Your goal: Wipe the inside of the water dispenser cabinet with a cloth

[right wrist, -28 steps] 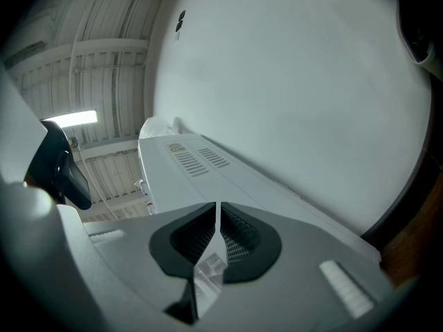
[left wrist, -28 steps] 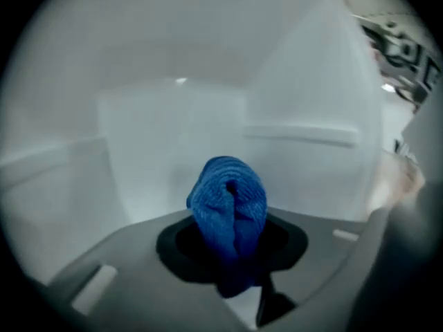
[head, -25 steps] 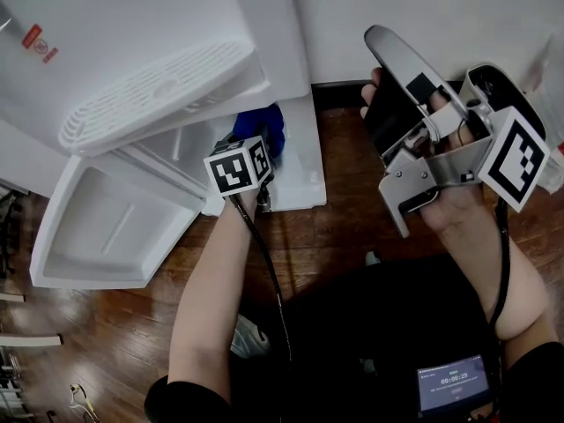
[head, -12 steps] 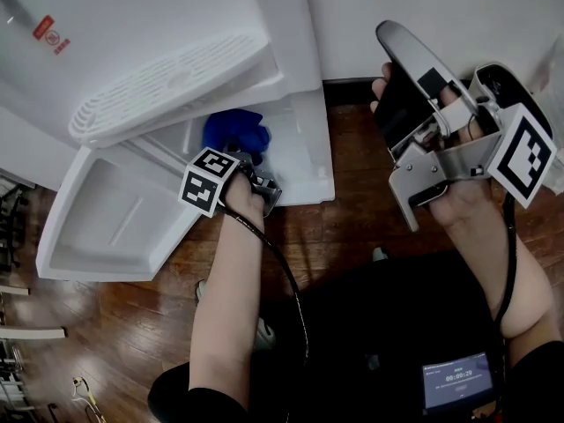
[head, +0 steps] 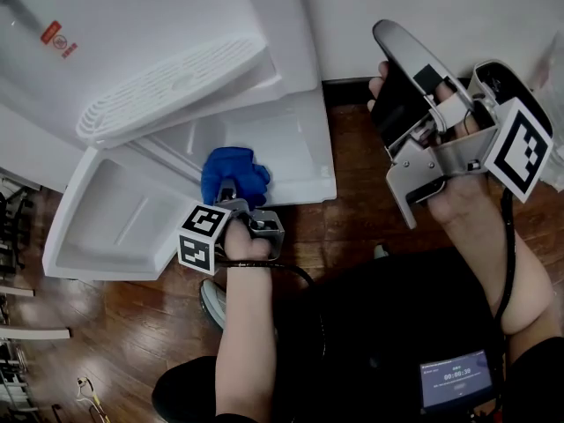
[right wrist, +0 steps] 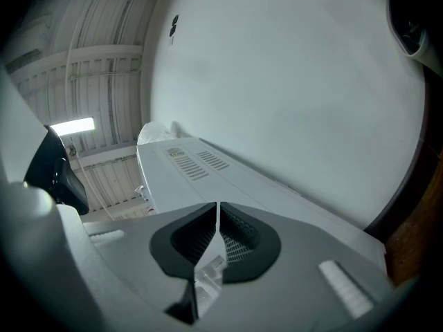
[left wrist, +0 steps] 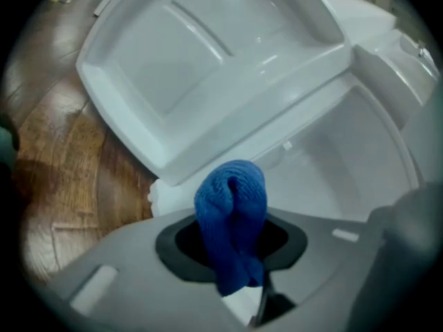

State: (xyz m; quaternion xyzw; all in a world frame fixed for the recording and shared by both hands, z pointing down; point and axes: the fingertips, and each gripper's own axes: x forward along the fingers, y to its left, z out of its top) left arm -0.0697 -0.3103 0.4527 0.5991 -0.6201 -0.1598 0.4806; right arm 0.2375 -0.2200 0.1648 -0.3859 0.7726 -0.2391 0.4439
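Wiping step, cloth at the cabinet's mouth.
My left tongs (head: 231,196) clamp the blue cloth (head: 234,173) at the open cabinet (head: 304,144) front; my right tongs (right wrist: 217,216) are closed, empty, held aside. Next, probably: press the cloth deeper across the floor.

Water dispenser (head: 176,25): cut off, top and left edges. Red label (head: 55,33), upper left: print too small. Screen (head: 454,379), lower right: digits unreadable. Cloth (left wrist: 232,199): lower end hidden inside left claw (left wrist: 235,254).

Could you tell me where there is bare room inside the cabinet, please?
Bare: the white cabinet floor from the blue knitted cloth to the right wall, and the open white door's recessed panel. Crowded: front left, where the left gripper clamps the cloth.
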